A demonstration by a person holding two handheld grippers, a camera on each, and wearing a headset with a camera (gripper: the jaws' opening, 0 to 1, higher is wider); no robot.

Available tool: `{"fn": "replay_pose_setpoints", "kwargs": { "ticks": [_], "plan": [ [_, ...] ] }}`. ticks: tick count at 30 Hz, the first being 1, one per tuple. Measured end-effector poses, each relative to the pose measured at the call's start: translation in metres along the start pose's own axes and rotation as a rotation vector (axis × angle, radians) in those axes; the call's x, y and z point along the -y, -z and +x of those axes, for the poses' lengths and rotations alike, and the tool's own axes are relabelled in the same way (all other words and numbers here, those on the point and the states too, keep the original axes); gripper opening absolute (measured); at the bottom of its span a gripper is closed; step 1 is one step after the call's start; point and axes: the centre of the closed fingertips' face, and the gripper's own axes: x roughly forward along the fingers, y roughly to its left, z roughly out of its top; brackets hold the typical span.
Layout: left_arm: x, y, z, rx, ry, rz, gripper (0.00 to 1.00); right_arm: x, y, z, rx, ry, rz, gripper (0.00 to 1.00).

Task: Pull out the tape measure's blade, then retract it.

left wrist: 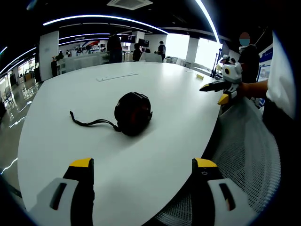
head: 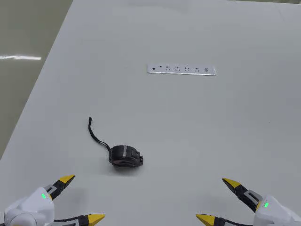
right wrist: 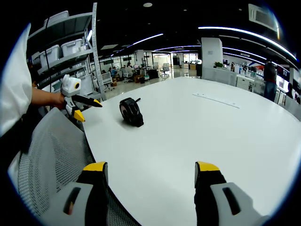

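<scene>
A black tape measure (head: 124, 157) lies on the white table (head: 188, 122), its wrist strap (head: 96, 135) trailing away to the far left; the blade is not out. The left gripper view shows the tape measure (left wrist: 133, 113) ahead, the right gripper view shows the tape measure (right wrist: 131, 111) off to the left. My left gripper (head: 80, 200) hovers open at the near left edge, below and left of the tape. My right gripper (head: 217, 201) is open at the near right. The left gripper (left wrist: 143, 165) and right gripper (right wrist: 149, 169) have nothing between their yellow-tipped fingers.
A flat white power strip (head: 181, 69) lies on the table beyond the tape measure. The table's left edge (head: 33, 94) runs diagonally, with green floor beside it. A mesh chair back (right wrist: 51, 155) sits by the near edge. People stand in the background.
</scene>
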Motion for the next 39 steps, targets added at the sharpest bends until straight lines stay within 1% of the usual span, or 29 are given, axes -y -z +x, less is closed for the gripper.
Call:
{"fn": "replay_pose_setpoints", "kwargs": {
  "ticks": [4,13,19,26,31,37,39],
  "plan": [
    [-0.0008,0.0012,0.0008,-0.003,-0.001,0.003,0.84,-0.0001,0.0008,0.0003,0.000,-0.001,0.003,0.76],
    [-0.0016,-0.0028,0.0032,0.003,0.001,0.005,0.83,0.0009,0.0009,0.0014,0.003,-0.004,0.006,0.75],
    [-0.0009,-0.0012,0.0030,-0.001,0.004,0.006,0.83,0.0012,0.0010,0.0019,0.002,-0.004,0.007,0.75],
    [-0.0022,-0.0027,0.0013,0.001,0.001,0.007,0.83,-0.0005,0.0011,0.0033,0.000,-0.009,0.006,0.74],
    [-0.0030,-0.0020,0.0021,0.000,0.002,0.011,0.82,-0.0027,-0.0002,0.0048,0.002,-0.018,0.005,0.74],
    [-0.0034,-0.0017,0.0047,-0.011,0.009,0.021,0.81,-0.0046,-0.0025,0.0079,0.016,-0.037,-0.009,0.70],
    [-0.0056,-0.0004,0.0068,-0.019,0.007,0.031,0.80,-0.0053,-0.0029,0.0090,0.019,-0.046,-0.008,0.70]
  ]
}}
